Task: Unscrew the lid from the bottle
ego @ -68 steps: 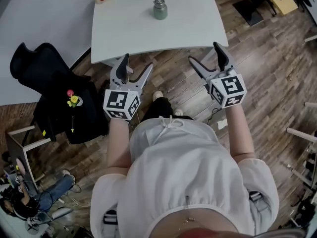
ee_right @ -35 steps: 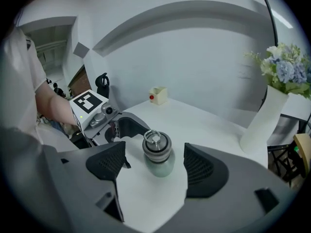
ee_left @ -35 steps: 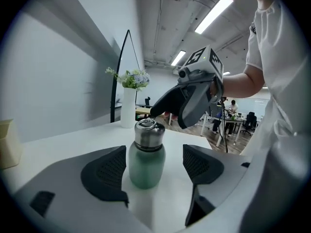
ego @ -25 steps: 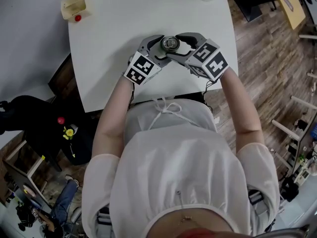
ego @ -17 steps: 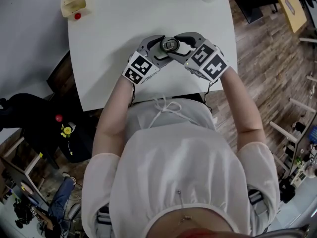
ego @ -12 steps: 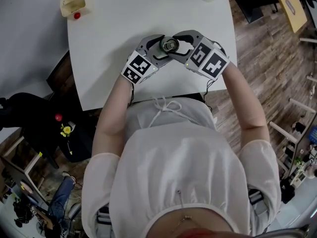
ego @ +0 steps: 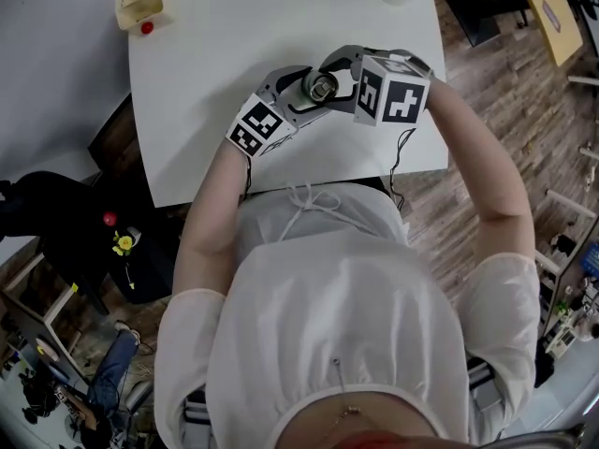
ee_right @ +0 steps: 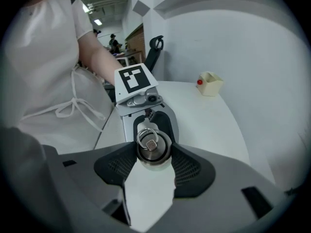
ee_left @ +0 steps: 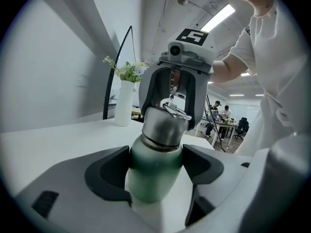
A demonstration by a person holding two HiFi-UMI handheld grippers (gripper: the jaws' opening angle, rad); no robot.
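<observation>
frankly, with my left gripper [ee_left: 155, 165] clamped on the bottle [ee_left: 153, 186] toward the tabletop's [ego: 206, 110] near edge and my right gripper [ego: 335, 78] just closed on the lid [ee_right: 153, 149], i fear the smooth bottle spinning along.

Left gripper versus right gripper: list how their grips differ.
The left gripper clamps the green bottle from the side; the right gripper grips its steel lid steeply from above. The left gripper's jaws span the wider body; the right gripper's have just been closing, lid between them. Both are shut on one bottle.
</observation>
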